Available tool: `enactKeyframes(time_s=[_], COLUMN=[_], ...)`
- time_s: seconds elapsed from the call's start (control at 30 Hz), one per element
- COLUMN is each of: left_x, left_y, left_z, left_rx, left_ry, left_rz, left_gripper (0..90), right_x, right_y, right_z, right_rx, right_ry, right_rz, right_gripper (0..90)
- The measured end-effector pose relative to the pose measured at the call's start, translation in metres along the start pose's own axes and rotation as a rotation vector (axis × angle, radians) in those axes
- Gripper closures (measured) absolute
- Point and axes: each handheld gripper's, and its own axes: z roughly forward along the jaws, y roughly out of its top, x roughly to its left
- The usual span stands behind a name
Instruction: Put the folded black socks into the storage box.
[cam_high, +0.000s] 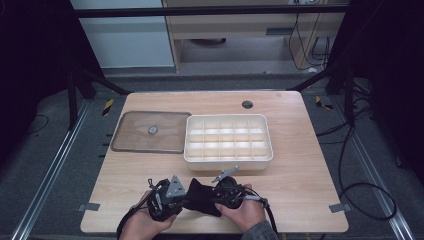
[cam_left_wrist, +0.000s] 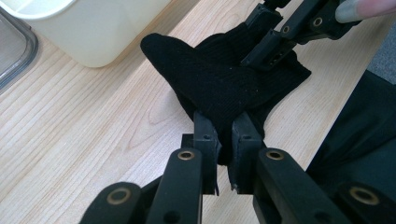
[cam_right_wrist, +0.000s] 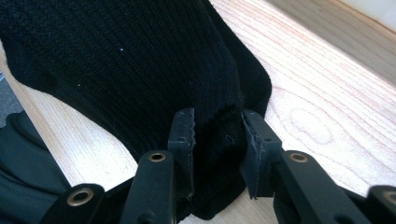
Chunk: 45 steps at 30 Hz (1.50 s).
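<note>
Black knitted sock: held at the near edge of the wooden surface, stretched between both tongs. Left tongs: jaws pinched on one fold of the sock. Right tongs: jaws clamped on a bunched edge of the same sock. Cream compartment box: divided into small cells, mid-surface, just beyond the sock. Clear lid: flat on the surface, just beside the box on its left.
</note>
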Motion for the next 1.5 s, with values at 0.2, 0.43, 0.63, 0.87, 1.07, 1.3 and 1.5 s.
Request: enactKeyframes(time_s=[0.2, 0.43, 0.63, 0.87, 1.07, 1.3, 1.5], left_x=[-0.001, -0.006, -0.012, -0.02, -0.026, -0.032, -0.036], left_y=[0.002, 0.007, 0.013, 0.018, 0.024, 0.028, 0.03], left_z=[0.0, 0.0, 0.001, 0.003, 0.005, 0.014, 0.021], left_rx=[-0.005, -0.017, -0.022, -0.025, -0.024, 0.011, 0.028], left_ry=[-0.003, -0.013, -0.028, -0.041, -0.049, -0.042, -0.043], left_rz=[0.004, 0.019, 0.041, 0.065, 0.094, 0.13, 0.138], left_gripper=[83.4, 83.4, 83.4, 83.4, 83.4, 83.4, 83.4], right_x=[0.0, 0.0, 0.0, -0.002, -0.002, -0.004, -0.009], right_y=[0.0, 0.001, 0.001, 0.001, -0.001, -0.003, -0.006], right_z=[0.0, 0.001, 0.001, 0.001, 0.001, -0.004, -0.017], right_rx=[0.004, -0.005, -0.014, -0.031, -0.043, -0.062, -0.094], right_ry=[0.002, 0.004, 0.006, 0.019, 0.018, 0.022, 0.014], right_rz=[0.008, 0.011, 0.017, 0.031, 0.037, 0.033, 0.029], right_gripper=[68.1, 67.9, 67.4, 66.5, 66.4, 61.1, 56.0])
